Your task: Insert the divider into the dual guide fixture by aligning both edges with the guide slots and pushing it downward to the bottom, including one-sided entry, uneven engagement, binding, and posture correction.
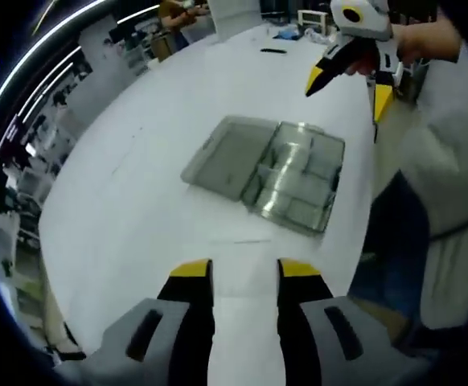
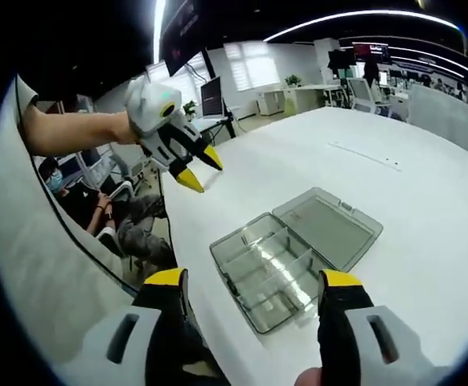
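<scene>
A clear plastic compartment box (image 1: 298, 183) lies open on the white table (image 1: 137, 209), its flat lid (image 1: 227, 153) folded out beside the tray. Thin clear dividers stand between its compartments (image 2: 270, 269); the lid (image 2: 330, 229) lies to the far right of them. My left gripper (image 1: 244, 270) is open and holds nothing, hovering short of the box. My right gripper (image 2: 252, 279) is open too, wide apart, just above the tray's near edge. Each shows in the other view: the right gripper (image 1: 349, 90) beyond the box, the left gripper (image 2: 200, 170) up high on the left.
The table's edge (image 2: 178, 241) runs close beside the box. A seated person (image 2: 77, 201) and desks with monitors (image 2: 212, 96) lie past it. A white sleeve (image 1: 451, 153) fills the right side. A small dark item (image 1: 273, 51) lies far off on the table.
</scene>
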